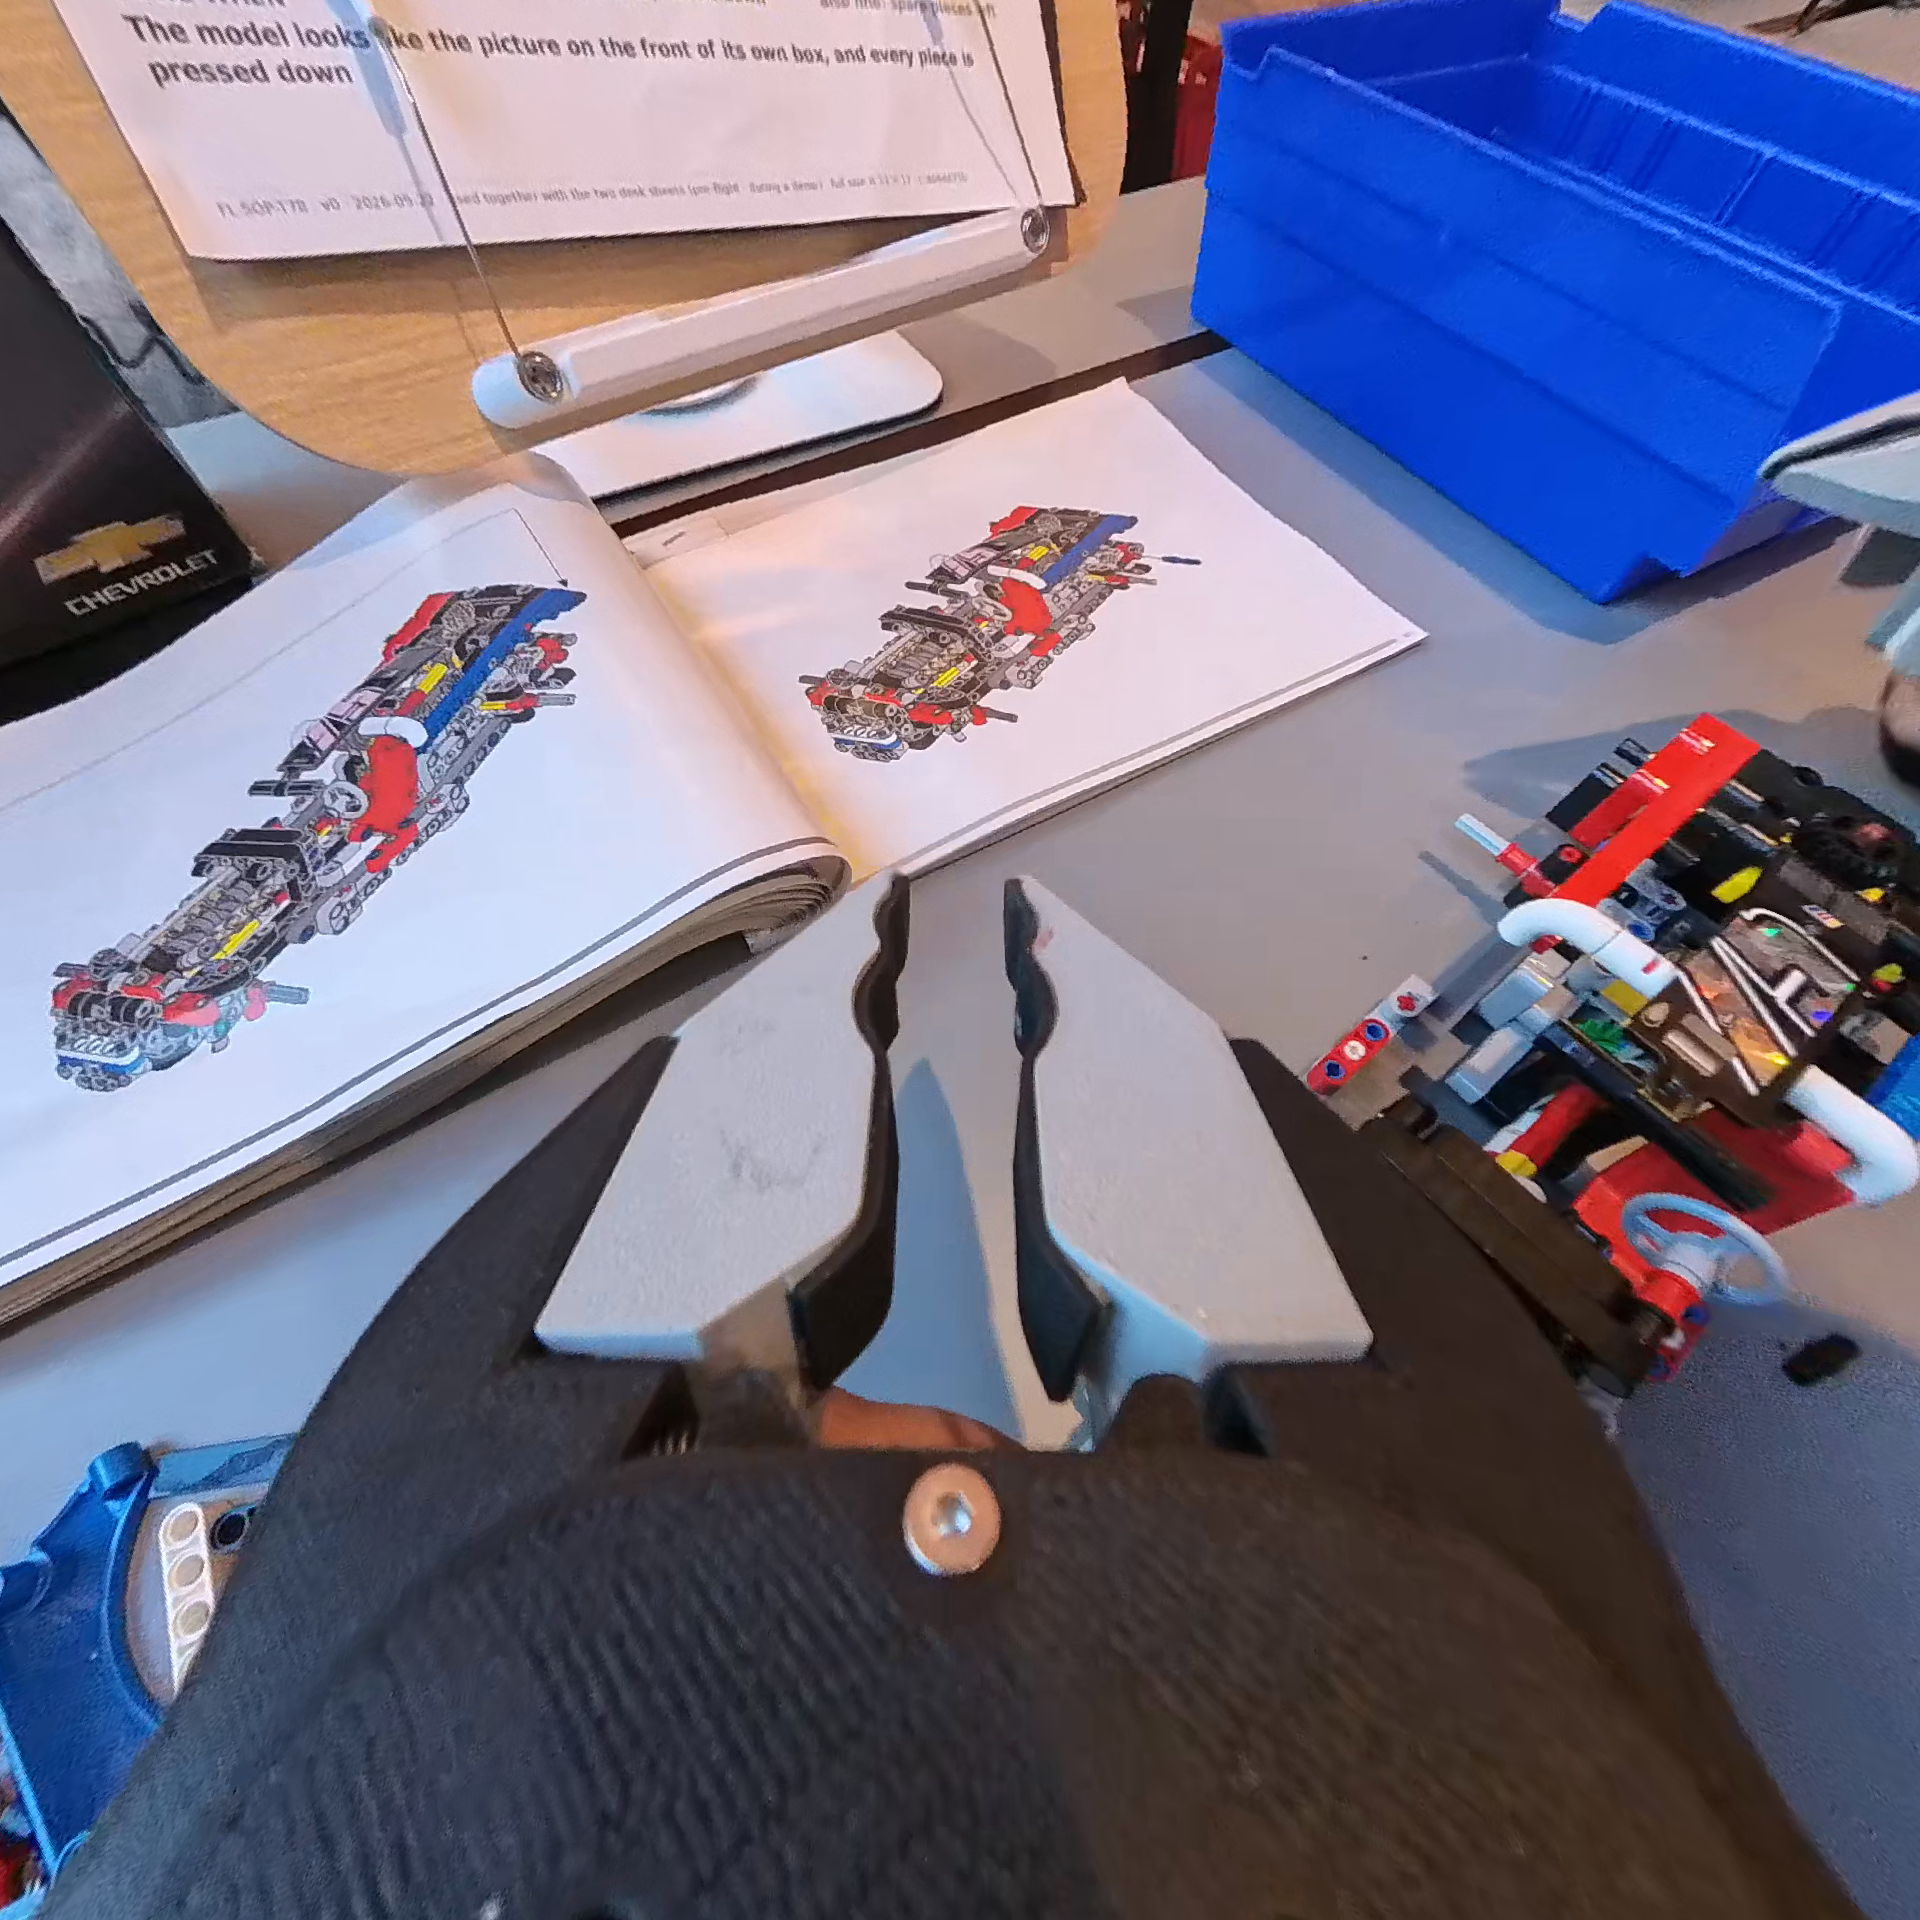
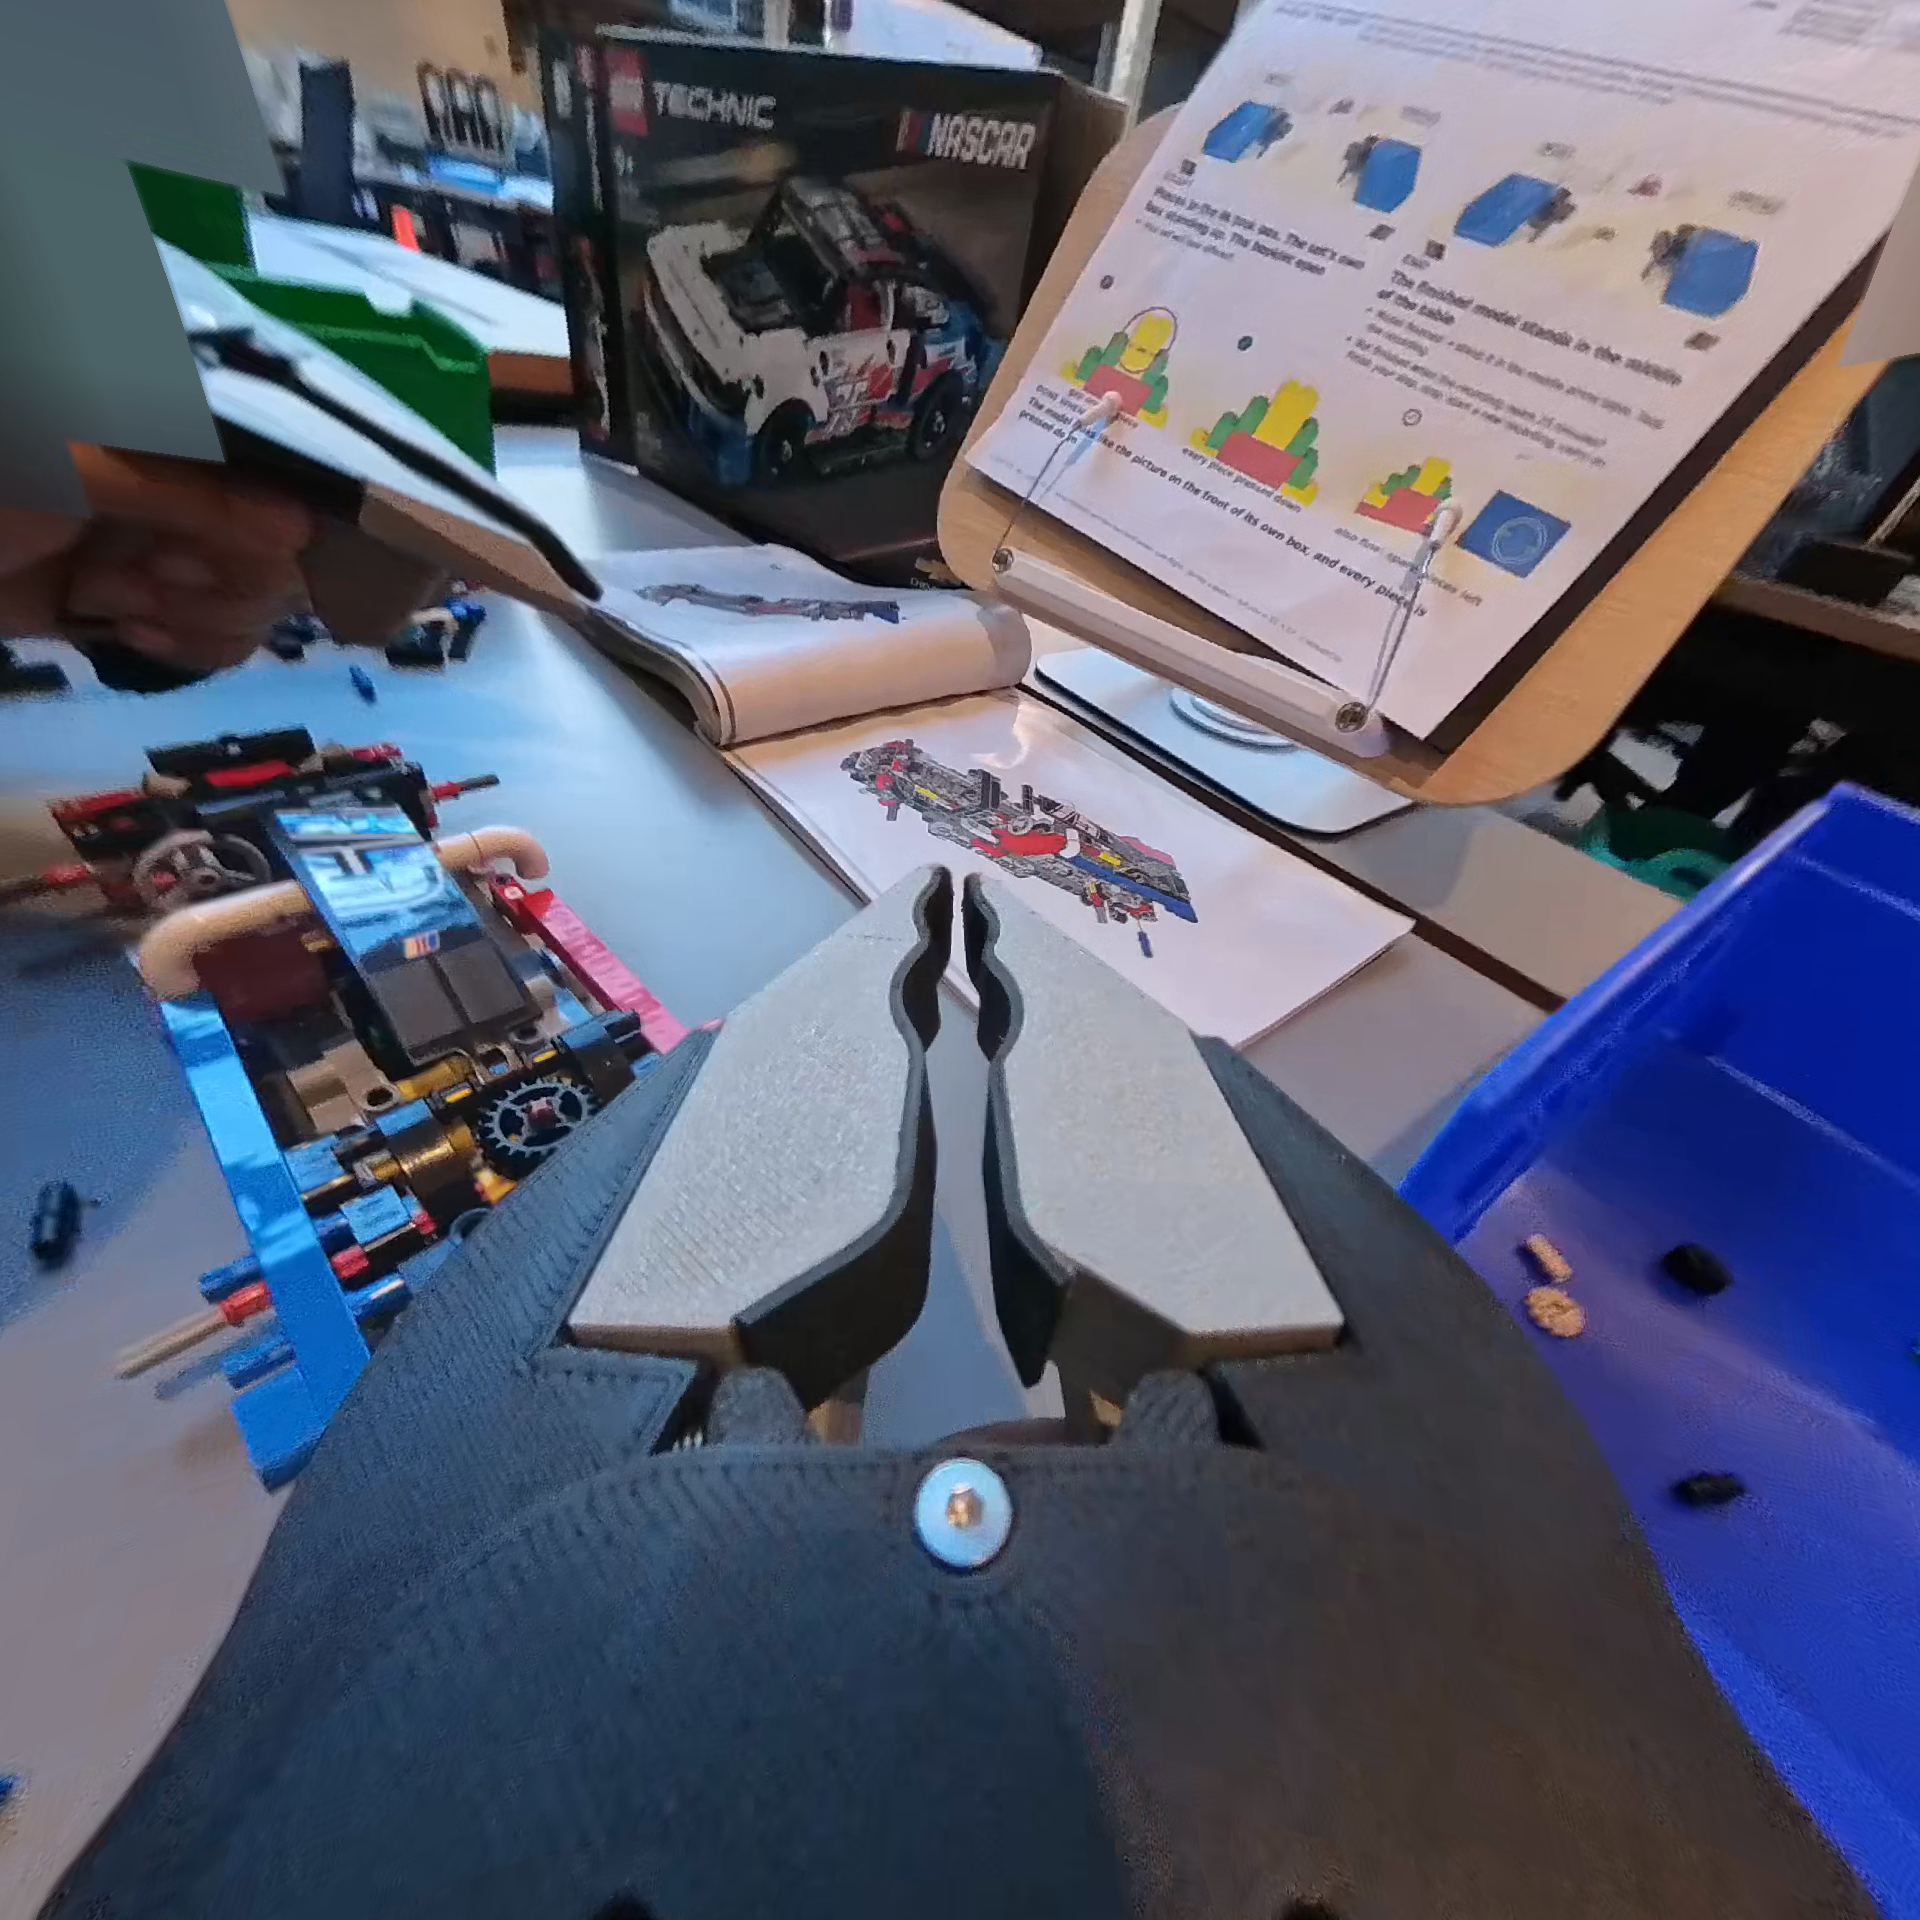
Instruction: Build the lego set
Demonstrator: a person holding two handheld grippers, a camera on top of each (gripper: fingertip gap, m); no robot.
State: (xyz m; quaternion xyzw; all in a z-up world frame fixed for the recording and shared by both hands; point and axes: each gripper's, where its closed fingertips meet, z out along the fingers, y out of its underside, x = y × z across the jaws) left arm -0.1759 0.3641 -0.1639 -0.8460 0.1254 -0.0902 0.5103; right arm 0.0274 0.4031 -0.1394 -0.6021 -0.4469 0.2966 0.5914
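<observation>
Both empty, left hand-held gripper (image 1: pixel 954 902) w/ jaws slightly apart, right hand-held gripper (image 2: pixel 957 896) nearly together, hovered over open white instruction booklet (image 1: pixel 1039 665), prob. checking next step; half-built red/black/blue lego car chassis (image 2: pixel 353 997) sat beside on grey table (image 1: pixel 1195 883).

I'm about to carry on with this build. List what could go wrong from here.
1. The model has thin axles sticking out; a gripper swinging past could knock them loose.
2. Small black pieces lie loose on the table and could be swept off.
3. Both grippers, left and right, are empty; the next piece is still unpicked.
</observation>
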